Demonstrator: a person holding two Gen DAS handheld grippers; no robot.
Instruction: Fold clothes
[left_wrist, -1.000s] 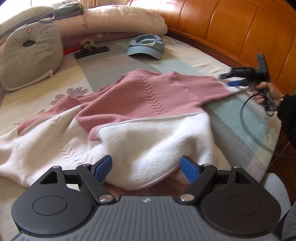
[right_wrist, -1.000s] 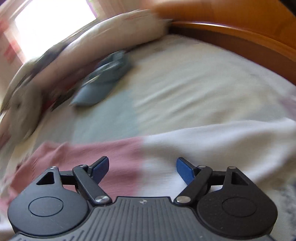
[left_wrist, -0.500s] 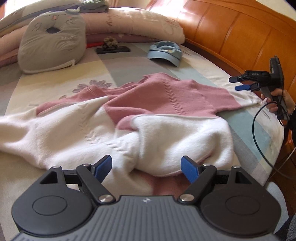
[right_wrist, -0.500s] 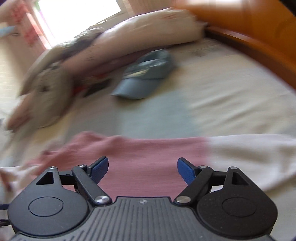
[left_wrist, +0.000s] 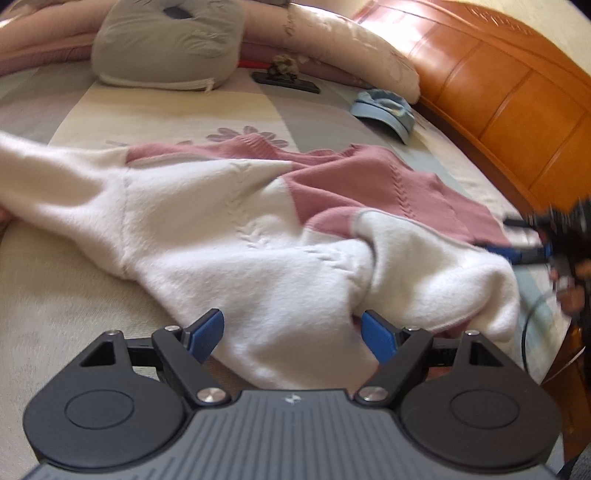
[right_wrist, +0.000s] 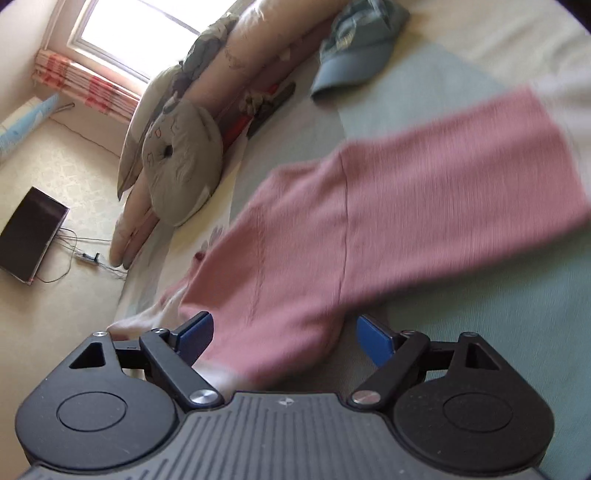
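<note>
A pink and white knit sweater (left_wrist: 280, 225) lies crumpled on the bed, its white part near me and its pink part behind. My left gripper (left_wrist: 293, 334) is open, with its blue fingertips either side of the white hem at the near edge. My right gripper (right_wrist: 284, 338) is open over the pink part of the sweater (right_wrist: 369, 206), which runs between its fingertips; it also shows blurred at the right edge of the left wrist view (left_wrist: 543, 240).
A blue cap (left_wrist: 384, 110) lies near the orange wooden headboard (left_wrist: 517, 85). A grey cushion (left_wrist: 166, 44), long pillows (left_wrist: 332, 40) and a small dark object (left_wrist: 284, 77) sit at the back. The floor and a black panel (right_wrist: 31, 240) lie beyond the bed's far side.
Both grippers have swung left and stayed open. The right one has moved down from beside the headboard to the sweater's pink part. The sweater has not visibly moved.
</note>
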